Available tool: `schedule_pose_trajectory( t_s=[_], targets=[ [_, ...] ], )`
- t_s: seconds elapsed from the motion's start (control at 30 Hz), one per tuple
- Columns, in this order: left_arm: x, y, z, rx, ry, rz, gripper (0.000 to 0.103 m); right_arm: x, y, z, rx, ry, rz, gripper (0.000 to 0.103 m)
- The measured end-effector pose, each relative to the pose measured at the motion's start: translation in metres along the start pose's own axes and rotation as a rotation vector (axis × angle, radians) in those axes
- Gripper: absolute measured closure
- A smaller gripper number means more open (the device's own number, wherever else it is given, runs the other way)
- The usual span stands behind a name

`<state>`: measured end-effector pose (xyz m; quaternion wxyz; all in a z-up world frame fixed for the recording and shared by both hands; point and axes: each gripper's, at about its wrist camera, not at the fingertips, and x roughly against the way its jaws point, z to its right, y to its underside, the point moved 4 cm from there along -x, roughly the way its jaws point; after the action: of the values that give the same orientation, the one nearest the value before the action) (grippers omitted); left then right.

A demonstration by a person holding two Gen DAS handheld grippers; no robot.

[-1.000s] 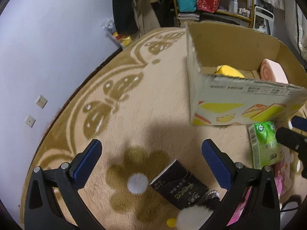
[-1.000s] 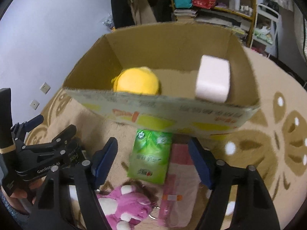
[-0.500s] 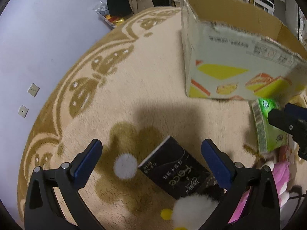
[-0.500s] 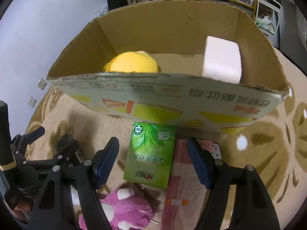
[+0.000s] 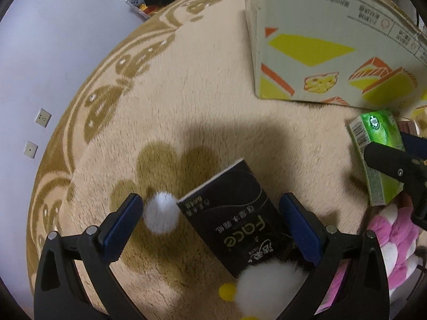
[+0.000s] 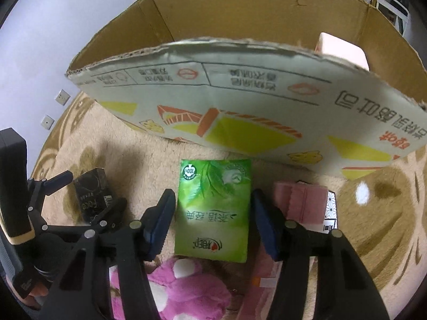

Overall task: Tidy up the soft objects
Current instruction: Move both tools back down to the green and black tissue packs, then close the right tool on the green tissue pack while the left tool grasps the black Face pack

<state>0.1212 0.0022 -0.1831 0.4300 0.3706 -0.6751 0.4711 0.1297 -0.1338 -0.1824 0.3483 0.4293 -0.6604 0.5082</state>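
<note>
A carton (image 6: 240,112) is standing on the rug (image 5: 202,93). A tissue pack (image 6: 213,210) is lying just in front of its near wall, between the right tool's (image 6: 212,220) fingers. A plush toy (image 6: 184,288) is lying nearer still. A folded cloth (image 6: 301,205) is lying right of the pack. A second pack (image 5: 237,216) is lying to the left, between the left tool's (image 5: 210,225) fingers.

Glossy green pack (image 6: 213,208), plush carpet (image 5: 186,85)
</note>
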Motion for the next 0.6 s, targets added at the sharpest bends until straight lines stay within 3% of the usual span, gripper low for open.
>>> schedule_pose_trajectory(
  t_s=[0.17, 0.3, 0.47, 0.6],
  targets=[
    [-0.005, 0.003, -0.001, 0.014, -0.007, -0.020, 0.001, -0.005, 0.001, -0.003, 0.005, 0.010, 0.000, 0.041],
    [-0.011, 0.007, -0.009, 0.091, 0.041, -0.070, 0.001, -0.004, 0.000, 0.001, 0.011, 0.013, 0.000, 0.041],
    [-0.011, 0.009, -0.008, 0.090, 0.027, -0.070, 0.001, -0.006, 0.001, -0.004, 0.024, 0.024, -0.007, 0.041],
    [-0.011, 0.009, -0.006, 0.089, 0.057, -0.078, 0.010, -0.008, 0.002, -0.009, 0.019, 0.015, -0.014, 0.041]
  ],
)
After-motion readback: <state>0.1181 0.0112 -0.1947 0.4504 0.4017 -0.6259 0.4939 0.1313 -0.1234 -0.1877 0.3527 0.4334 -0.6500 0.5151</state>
